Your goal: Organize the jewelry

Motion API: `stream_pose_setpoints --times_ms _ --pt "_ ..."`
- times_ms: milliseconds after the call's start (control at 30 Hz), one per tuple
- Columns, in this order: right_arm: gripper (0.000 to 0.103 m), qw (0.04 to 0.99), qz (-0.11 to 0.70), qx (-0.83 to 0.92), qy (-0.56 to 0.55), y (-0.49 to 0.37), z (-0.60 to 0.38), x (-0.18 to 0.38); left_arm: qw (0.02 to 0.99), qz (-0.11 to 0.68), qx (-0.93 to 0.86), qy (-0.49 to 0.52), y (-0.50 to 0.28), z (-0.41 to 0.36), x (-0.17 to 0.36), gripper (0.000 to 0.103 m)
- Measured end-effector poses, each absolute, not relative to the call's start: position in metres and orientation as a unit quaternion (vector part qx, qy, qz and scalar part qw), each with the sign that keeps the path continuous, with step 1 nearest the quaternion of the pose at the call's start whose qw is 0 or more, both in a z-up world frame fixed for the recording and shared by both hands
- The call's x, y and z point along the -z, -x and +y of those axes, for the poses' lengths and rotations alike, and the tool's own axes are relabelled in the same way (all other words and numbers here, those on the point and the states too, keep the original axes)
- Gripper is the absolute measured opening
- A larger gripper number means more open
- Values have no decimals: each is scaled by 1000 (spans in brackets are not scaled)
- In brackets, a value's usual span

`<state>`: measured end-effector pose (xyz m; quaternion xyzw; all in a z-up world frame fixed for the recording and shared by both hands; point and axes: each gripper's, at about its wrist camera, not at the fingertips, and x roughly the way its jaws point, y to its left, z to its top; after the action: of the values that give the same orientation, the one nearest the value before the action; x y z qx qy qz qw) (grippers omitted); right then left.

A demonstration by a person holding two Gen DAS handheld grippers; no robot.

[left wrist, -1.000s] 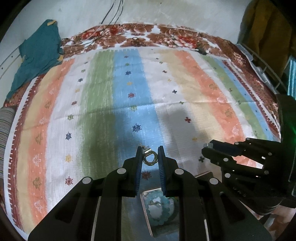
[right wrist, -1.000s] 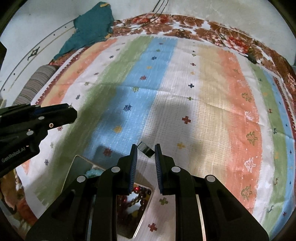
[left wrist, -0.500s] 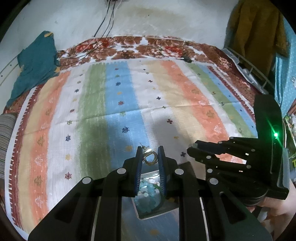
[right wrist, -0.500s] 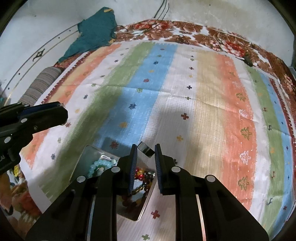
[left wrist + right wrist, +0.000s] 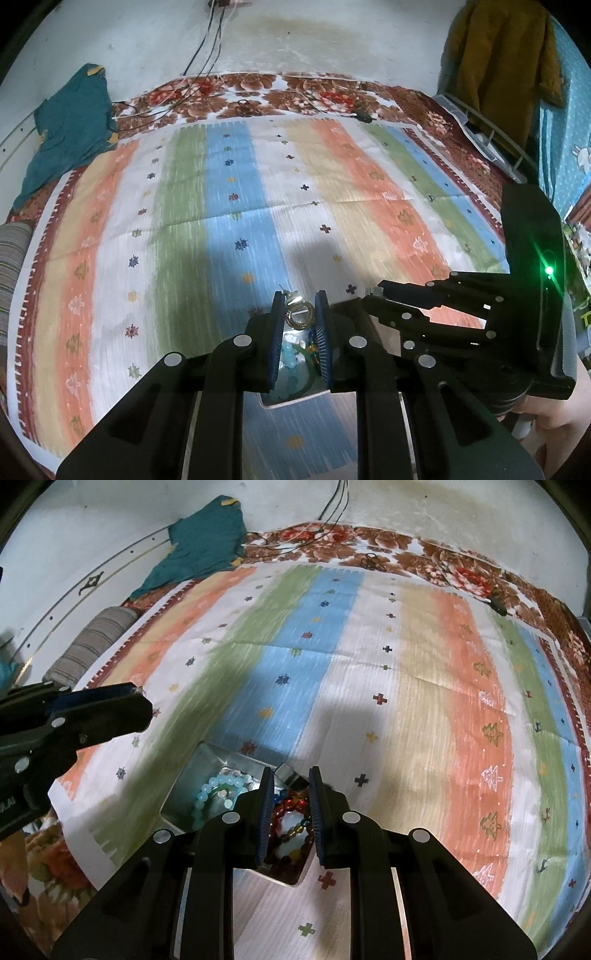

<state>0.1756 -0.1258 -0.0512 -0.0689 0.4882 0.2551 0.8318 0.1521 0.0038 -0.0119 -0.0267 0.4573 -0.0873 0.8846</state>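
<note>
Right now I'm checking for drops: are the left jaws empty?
No. The left gripper pinches a gold ring-shaped earring between its jaws, above the metal tray.

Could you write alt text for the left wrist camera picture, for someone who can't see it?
The left gripper pinches a small gold ring-shaped earring above a metal tray of pale blue beads, on a bed with a striped cloth. The right gripper reaches in from the right.

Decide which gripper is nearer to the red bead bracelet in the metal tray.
Right. The right gripper hangs directly over the red bead bracelet; the left gripper, holding a gold earring, sits above the pale blue beads beside it.
</note>
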Motion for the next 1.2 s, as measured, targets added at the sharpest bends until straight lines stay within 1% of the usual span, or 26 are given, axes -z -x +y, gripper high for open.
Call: stream_pose_setpoints --times_ms 200,267,333,367,400,467,533,600,700,1000,1067,1100,1200 --pt "20 829 492 -258 63 -170 -127 53 882 463 87 25 -141 -2 14 16" --pt "23 826 497 -260 63 -169 -128 54 879 470 78 25 -140 -2 16 17" --pt "37 826 497 -258 66 -166 -128 54 876 476 68 28 -139 0 18 28" --pt "38 826 497 -256 70 -165 -128 55 876 477 64 29 -138 2 18 31" --pt "39 826 497 -254 73 -163 -129 55 876 477 60 29 -137 3 18 33" --pt "40 826 497 -254 73 -160 -132 55 876 477 53 35 -134 8 18 34" --pt "44 827 497 -253 71 -158 -135 54 876 477 52 40 -132 11 19 36" --pt "44 828 496 -253 69 -155 -138 53 877 477 51 42 -128 13 19 39" --pt "46 830 494 -252 65 -151 -143 51 877 476 51 43 -123 14 19 41" --pt "58 838 483 -248 60 -137 -156 45 880 470 59 42 -108 13 18 46" --pt "58 839 480 -248 59 -135 -157 43 880 470 59 42 -107 13 18 47" --pt "59 841 477 -248 58 -134 -158 42 880 470 60 43 -107 13 18 49" --pt "63 845 471 -249 55 -131 -161 38 881 466 63 45 -103 11 15 50"
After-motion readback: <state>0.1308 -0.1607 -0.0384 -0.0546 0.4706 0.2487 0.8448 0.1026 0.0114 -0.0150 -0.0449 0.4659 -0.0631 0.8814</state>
